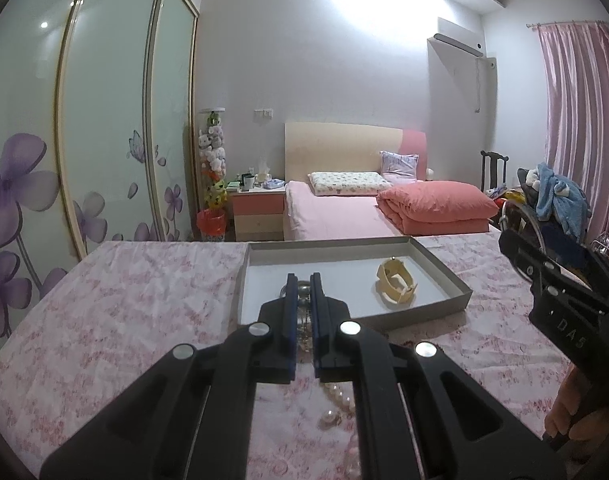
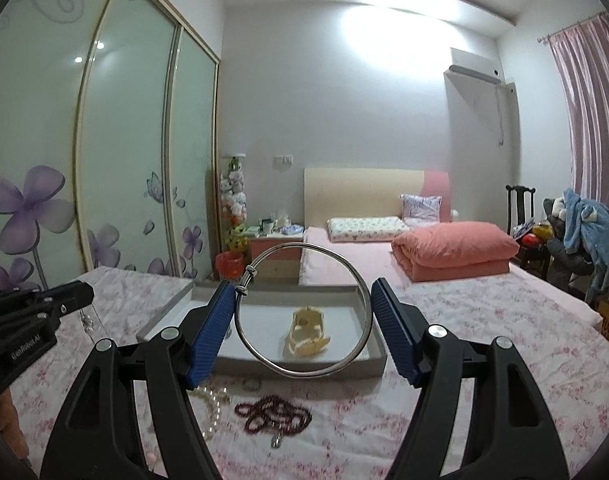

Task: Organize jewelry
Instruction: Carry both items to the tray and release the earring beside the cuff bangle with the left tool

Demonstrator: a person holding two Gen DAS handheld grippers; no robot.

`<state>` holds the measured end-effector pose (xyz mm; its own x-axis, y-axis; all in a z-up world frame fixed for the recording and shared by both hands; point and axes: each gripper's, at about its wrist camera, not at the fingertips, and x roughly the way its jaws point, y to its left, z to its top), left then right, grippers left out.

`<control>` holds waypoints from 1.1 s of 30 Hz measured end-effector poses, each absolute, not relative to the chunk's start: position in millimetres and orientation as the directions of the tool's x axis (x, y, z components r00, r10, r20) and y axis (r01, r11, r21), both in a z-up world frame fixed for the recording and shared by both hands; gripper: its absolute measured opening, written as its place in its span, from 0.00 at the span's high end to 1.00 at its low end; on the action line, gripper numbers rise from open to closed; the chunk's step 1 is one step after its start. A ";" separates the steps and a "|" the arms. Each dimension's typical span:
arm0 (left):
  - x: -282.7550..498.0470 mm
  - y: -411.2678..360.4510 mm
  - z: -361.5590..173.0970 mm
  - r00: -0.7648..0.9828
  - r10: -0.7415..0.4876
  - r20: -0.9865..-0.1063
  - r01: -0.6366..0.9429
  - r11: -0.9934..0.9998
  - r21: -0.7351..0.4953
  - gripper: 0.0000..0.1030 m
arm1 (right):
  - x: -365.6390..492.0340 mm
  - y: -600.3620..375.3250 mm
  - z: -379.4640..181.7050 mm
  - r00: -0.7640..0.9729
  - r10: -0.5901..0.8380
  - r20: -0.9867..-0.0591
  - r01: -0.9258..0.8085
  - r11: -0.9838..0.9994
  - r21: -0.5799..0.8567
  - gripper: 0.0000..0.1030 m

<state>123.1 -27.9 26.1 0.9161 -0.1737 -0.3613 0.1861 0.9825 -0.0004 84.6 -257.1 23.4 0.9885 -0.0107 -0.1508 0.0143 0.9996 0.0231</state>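
My right gripper [image 2: 302, 312] is shut on a large silver bangle [image 2: 360, 336], held upright between its blue pads above the near edge of a shallow grey tray [image 2: 304, 364]. A cream watch [image 2: 306, 334] lies in the tray; it also shows in the left wrist view [image 1: 396, 286]. My left gripper [image 1: 303, 292] is shut on a clear bead strand [image 1: 302, 312] that hangs down, seen dangling in the right wrist view [image 2: 87, 320]. On the floral cloth lie a pearl necklace [image 2: 214, 404] and a dark red bead bracelet [image 2: 272, 416].
The tray [image 1: 444, 272] sits on a pink floral cloth [image 1: 124, 300]. Pearls [image 1: 336, 408] lie under my left gripper. The right gripper body [image 1: 564, 300] is at the right edge. A bed [image 2: 424, 256] stands behind, a wardrobe [image 2: 124, 140] to the left.
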 end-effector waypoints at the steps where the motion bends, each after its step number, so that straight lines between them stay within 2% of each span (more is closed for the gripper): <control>1: 125.5 -29.6 27.1 0.918 -0.173 -0.357 0.186 0.983 0.003 0.93 | 85.6 -257.1 24.8 0.989 -0.012 -0.145 0.015 1.000 0.023 0.32; 11: 154.6 -37.6 32.6 0.922 -0.177 -0.344 0.189 0.982 -0.001 0.93 | 102.0 -260.3 27.7 0.994 -0.027 -0.105 0.029 0.999 0.020 0.32; 21: 199.1 -44.3 26.1 0.910 -0.187 -0.371 0.193 0.981 -0.022 0.93 | 143.2 -265.9 21.7 0.991 -0.030 -0.134 0.034 0.999 0.031 0.32; 26: 231.8 -53.9 21.8 0.897 -0.205 -0.391 0.210 0.977 -0.028 0.93 | 173.2 -268.2 14.5 0.984 -0.021 -0.176 0.027 0.999 0.031 0.32; 33: 276.4 -64.1 0.7 0.873 -0.202 -0.444 0.210 0.977 -0.031 0.93 | 221.0 -273.2 -10.2 0.953 -0.010 -0.304 0.029 0.998 0.060 0.32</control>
<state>276.4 -64.1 0.7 0.8731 -0.2020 -0.4438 0.2104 0.9771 -0.0309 221.0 -273.2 -10.2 0.9528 -0.0098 -0.3036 0.0293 0.9978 0.0598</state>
